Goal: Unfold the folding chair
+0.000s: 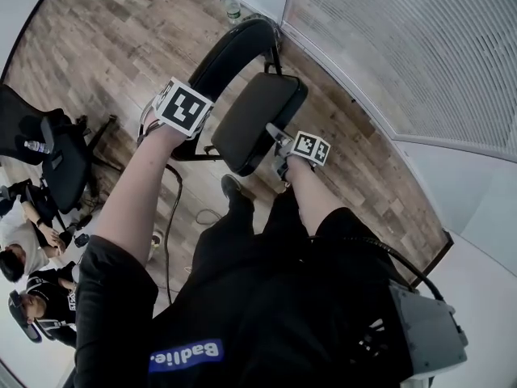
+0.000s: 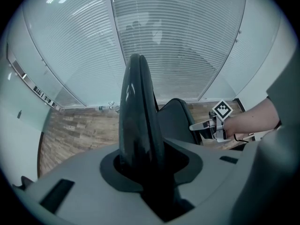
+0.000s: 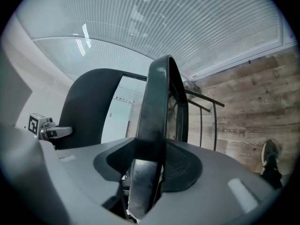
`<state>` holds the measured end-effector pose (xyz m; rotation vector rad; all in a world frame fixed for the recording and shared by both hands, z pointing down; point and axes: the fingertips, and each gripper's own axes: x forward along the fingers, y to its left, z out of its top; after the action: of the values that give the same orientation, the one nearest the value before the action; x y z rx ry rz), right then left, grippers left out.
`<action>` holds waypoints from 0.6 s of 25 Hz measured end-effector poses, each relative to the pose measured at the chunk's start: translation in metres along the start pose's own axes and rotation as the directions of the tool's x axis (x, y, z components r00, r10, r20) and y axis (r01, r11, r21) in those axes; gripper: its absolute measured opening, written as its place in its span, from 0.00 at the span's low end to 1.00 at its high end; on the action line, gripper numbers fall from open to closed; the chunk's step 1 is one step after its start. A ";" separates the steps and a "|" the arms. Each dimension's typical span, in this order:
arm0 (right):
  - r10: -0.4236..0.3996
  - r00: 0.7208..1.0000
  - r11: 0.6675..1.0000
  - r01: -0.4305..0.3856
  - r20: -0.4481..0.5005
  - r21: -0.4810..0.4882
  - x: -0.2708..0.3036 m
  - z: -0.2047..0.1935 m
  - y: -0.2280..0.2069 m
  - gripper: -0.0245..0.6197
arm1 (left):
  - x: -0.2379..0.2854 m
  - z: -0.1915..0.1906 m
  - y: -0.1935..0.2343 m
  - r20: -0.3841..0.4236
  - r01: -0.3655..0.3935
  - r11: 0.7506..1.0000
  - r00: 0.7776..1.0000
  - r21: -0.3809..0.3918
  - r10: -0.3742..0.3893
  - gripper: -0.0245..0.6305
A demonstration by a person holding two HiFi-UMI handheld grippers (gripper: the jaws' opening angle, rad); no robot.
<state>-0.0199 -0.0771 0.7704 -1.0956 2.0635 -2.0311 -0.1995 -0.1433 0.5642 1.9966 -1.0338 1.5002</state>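
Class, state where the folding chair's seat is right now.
Head view, centre: the seat sits tilted just right of the curved backrest, with the right gripper at its near edge, above the wooden floor.

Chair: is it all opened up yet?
Not yet. Done: the seat stands apart from the backrest. In hand: the left gripper clamps the backrest's top, and the right gripper has the seat's front edge between loose-looking jaws. Left: the seat looks tilted, so it probably needs pushing down flat.
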 end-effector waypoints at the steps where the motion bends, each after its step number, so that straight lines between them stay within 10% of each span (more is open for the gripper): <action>1: -0.014 1.000 1.000 0.014 0.007 0.013 -0.006 0.000 -0.009 0.29 | 0.002 -0.001 -0.003 -0.005 0.005 1.000 1.000 -0.004 -0.005 0.22; 15: -0.056 0.994 0.992 0.044 0.099 0.120 -0.069 -0.006 -0.141 0.36 | 0.040 -0.014 -0.029 -0.009 0.102 0.994 0.995 -0.045 -0.103 0.22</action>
<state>0.0910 -0.0218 0.8667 -1.2140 1.8611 -2.0435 -0.1801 -0.1272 0.6092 1.9770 -0.9376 1.4206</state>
